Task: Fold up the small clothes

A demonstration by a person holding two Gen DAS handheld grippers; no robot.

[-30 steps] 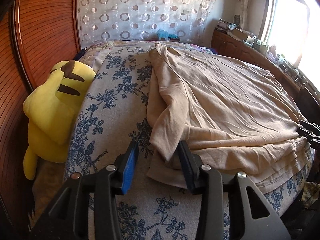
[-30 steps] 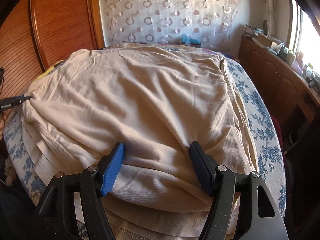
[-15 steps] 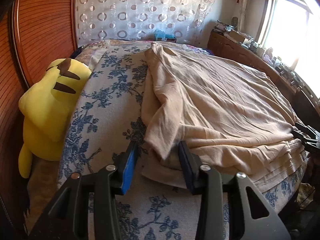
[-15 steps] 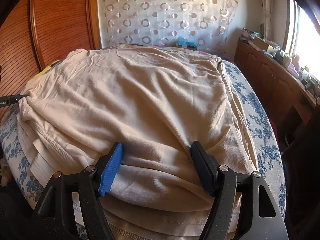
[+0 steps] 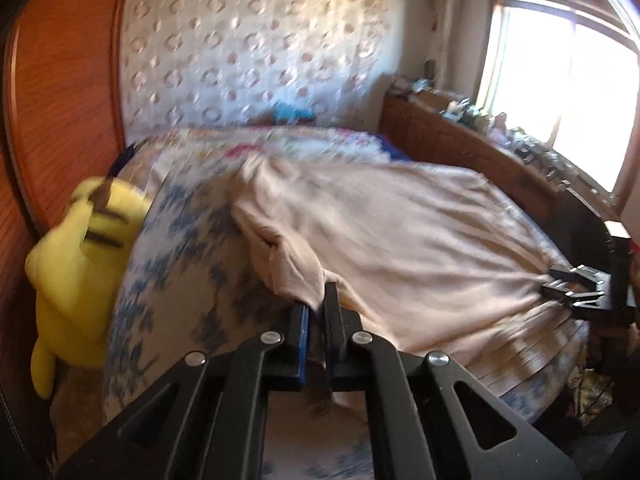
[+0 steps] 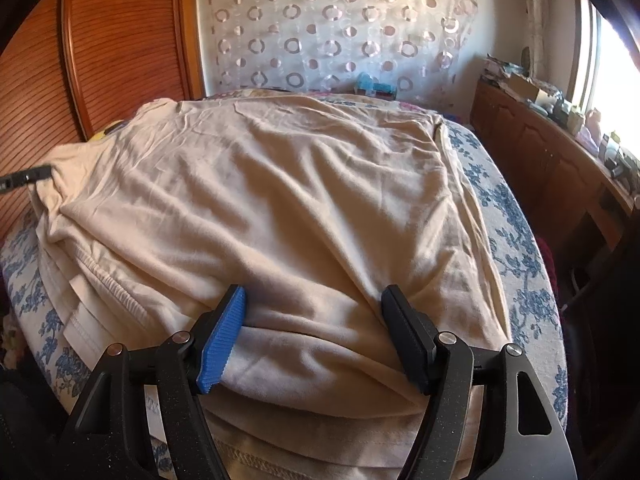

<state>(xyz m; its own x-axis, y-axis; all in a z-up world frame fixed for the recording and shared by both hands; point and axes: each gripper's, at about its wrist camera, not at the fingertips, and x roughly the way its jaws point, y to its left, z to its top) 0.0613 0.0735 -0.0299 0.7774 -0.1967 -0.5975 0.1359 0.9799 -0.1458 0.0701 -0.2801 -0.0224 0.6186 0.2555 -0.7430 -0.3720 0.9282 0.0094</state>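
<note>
A large beige garment (image 6: 304,200) lies spread over the bed, with several folded layers at its near edge. In the left wrist view the garment (image 5: 400,248) has its left near corner pinched in my left gripper (image 5: 316,312), which is shut on the cloth and lifts it a little. My right gripper (image 6: 312,304) is open, its jaws astride a bulge of the garment's near edge, the cloth between them. The right gripper (image 5: 576,292) also shows at the far right of the left wrist view.
The bed has a blue floral sheet (image 5: 172,264). A yellow plush toy (image 5: 84,264) leans against the wooden headboard (image 5: 60,120) at the left. A wooden sideboard (image 6: 552,160) with small items runs under the window at the right. A patterned curtain (image 6: 332,28) hangs behind.
My left gripper has closed on the garment's left corner and raised it; the left view is blurred from moving. My right gripper has stayed open over the near edge.
</note>
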